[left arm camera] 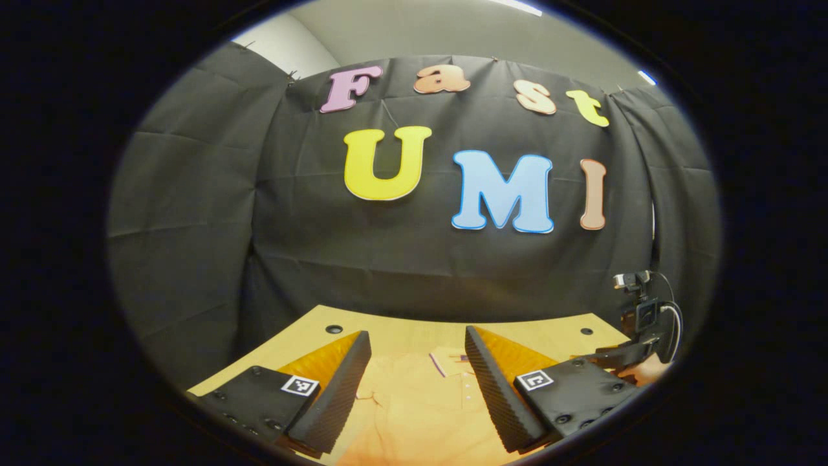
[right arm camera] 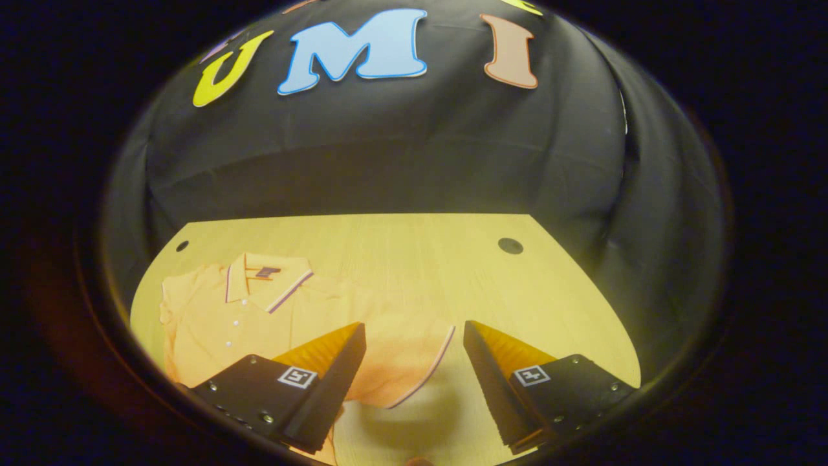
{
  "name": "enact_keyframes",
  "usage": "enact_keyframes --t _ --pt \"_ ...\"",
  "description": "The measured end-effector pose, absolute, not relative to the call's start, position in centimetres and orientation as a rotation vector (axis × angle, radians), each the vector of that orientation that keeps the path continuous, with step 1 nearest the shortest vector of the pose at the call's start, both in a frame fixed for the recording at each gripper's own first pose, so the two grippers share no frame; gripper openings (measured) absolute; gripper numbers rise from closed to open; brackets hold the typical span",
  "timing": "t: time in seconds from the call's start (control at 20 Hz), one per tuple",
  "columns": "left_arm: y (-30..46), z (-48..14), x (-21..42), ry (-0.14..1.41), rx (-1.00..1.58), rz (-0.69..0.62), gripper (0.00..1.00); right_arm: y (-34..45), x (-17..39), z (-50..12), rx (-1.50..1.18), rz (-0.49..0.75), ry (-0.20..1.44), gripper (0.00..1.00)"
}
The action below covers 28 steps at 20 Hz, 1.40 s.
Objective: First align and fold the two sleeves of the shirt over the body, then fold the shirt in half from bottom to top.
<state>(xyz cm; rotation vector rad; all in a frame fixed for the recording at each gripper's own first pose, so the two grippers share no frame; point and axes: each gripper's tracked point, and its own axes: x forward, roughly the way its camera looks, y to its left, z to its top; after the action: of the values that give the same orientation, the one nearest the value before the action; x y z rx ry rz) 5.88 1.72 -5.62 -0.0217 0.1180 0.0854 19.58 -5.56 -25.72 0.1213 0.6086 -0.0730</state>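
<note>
Left gripper view: left gripper spread wide, empty, above shirt lying flat on table. Right gripper view: right gripper parted, empty, over sleeve; risk of pinching one layer, dragging cloth askew.

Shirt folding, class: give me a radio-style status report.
Both grippers open: left gripper, right gripper. Shirt flat on table, right-hand sleeve spread, unfolded. Nothing blocking.
</note>
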Motion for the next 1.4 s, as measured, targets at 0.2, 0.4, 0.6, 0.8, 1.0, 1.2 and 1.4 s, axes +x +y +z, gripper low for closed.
enact_keyframes --t 0.2,0.4,0.6,0.8,1.0,1.2,1.4 --pt "2.2 -6.3 5.8 0.136 -0.023 0.103 0.99 -5.8 21.0 -28.4 0.140 -0.091 0.669 0.95" --pt "2.4 -6.8 6.0 0.152 -0.022 0.112 0.99 -6.6 22.1 -30.8 0.153 -0.116 0.721 0.95" --pt "2.6 -6.9 5.8 0.156 -0.020 0.120 0.99 -7.1 22.7 -32.4 0.176 -0.123 0.765 0.95" --pt "2.8 -7.2 5.7 0.159 -0.016 0.126 0.99 -6.9 22.9 -33.4 0.198 -0.122 0.789 0.94" --pt "2.7 -7.3 5.7 0.158 -0.013 0.126 0.99 -6.7 22.8 -33.3 0.202 -0.108 0.789 0.76" --pt "2.7 -7.3 5.6 0.153 -0.008 0.126 0.99 -7.0 22.9 -33.0 0.216 -0.108 0.782 0.23" --pt "2.7 -7.8 4.8 0.155 -0.009 0.129 0.99 -6.2 23.1 -32.8 0.177 -0.115 0.783 0.05"
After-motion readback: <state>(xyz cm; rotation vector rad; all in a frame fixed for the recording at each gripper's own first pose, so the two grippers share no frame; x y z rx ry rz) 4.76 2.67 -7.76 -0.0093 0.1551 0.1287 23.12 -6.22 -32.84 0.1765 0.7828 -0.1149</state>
